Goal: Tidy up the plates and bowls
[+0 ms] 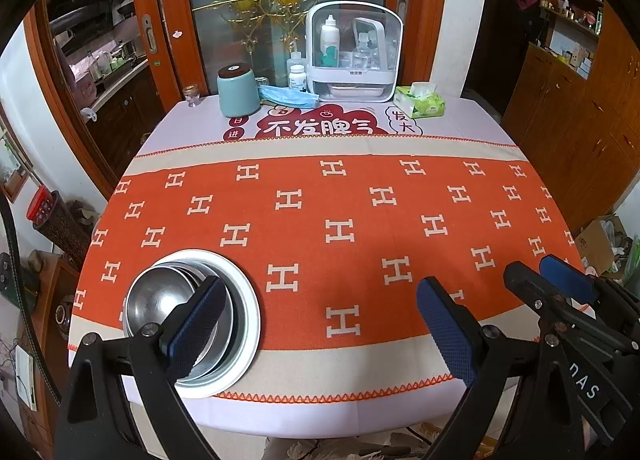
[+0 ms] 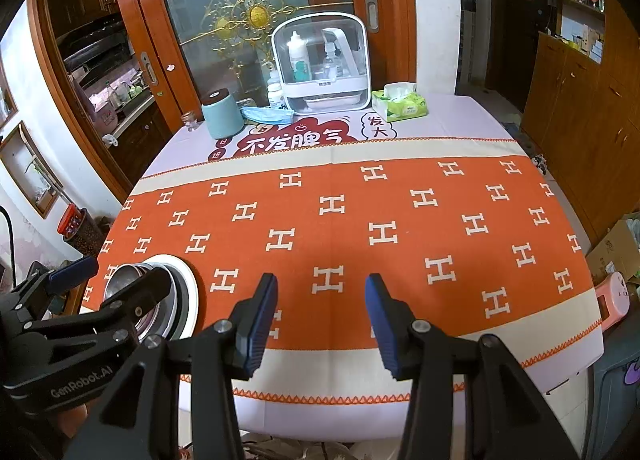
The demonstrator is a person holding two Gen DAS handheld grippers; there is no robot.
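The left gripper (image 1: 320, 324) stands with its jaws spread wide and nothing between the pads; in the left wrist view its left finger (image 1: 196, 324) overlaps the dish stack at the lower left of the frame, but whether it touches the stack cannot be told. The stack consists of a white plate (image 1: 250, 312) carrying nested steel bowls (image 1: 160, 300), and it rests on the orange patterned cloth (image 1: 320, 220) near the table's front left edge. The right gripper (image 2: 320, 324) is parted about halfway and grips nothing; it hangs over bare cloth at the lower centre of the right wrist view, well apart from the stack at that view's lower left. At the upper centre of both views, along the far side of the table, stand a teal canister (image 1: 237, 92), a white storage box (image 1: 354, 48) and a tissue pack (image 1: 420, 100).
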